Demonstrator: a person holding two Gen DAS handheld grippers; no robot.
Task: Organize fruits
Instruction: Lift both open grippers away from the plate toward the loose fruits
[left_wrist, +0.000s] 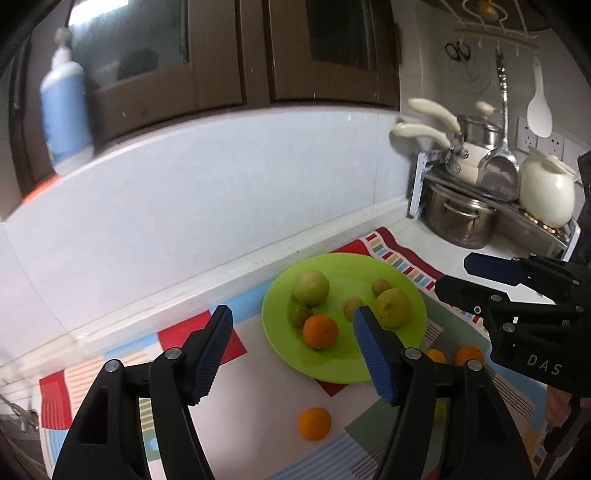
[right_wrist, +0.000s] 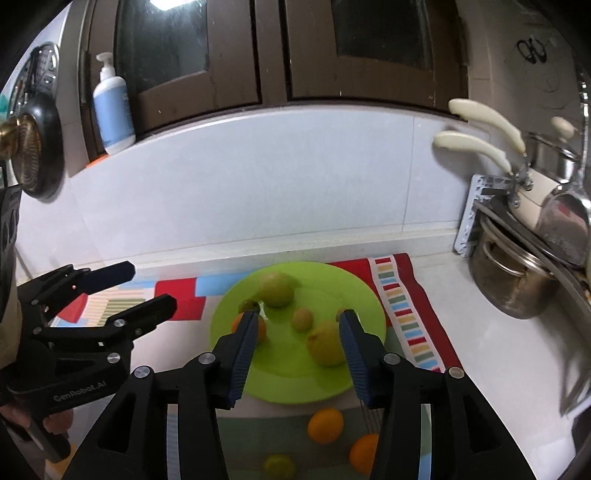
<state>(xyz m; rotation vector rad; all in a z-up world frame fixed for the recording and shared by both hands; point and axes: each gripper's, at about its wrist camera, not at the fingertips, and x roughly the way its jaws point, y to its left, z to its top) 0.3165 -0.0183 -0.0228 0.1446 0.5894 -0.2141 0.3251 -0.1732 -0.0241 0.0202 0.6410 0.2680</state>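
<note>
Nearest you, on the patterned multicolour mat (left_wrist: 122, 362), fruit is still loose: a round orange (left_wrist: 314, 424) near the mat's front edge in the left wrist view, two more oranges (left_wrist: 469, 356) toward its right side, and a small yellow-green fruit (right_wrist: 279, 466) at the very front in the right wrist view.

Both grippers hover above the mat and short of the plate. Your left gripper (left_wrist: 291, 354) has its blue-padded jaws spread wide with nothing between them. Your right gripper (right_wrist: 297, 354) is released too, its jaws parted and empty.

Beyond them the round lime-green plate (left_wrist: 413, 317) sits toward the mat's back edge, close to the white counter's (right_wrist: 480, 332) raised back lip. It holds two large green fruits (left_wrist: 311, 287), one orange and about three small brownish-green ones.

I judge you are between pieces: some fruit is on the plate and at least four pieces are left. Next, drop one open gripper over a loose orange, straddle it squarely, and close gently so it does not roll.
</note>
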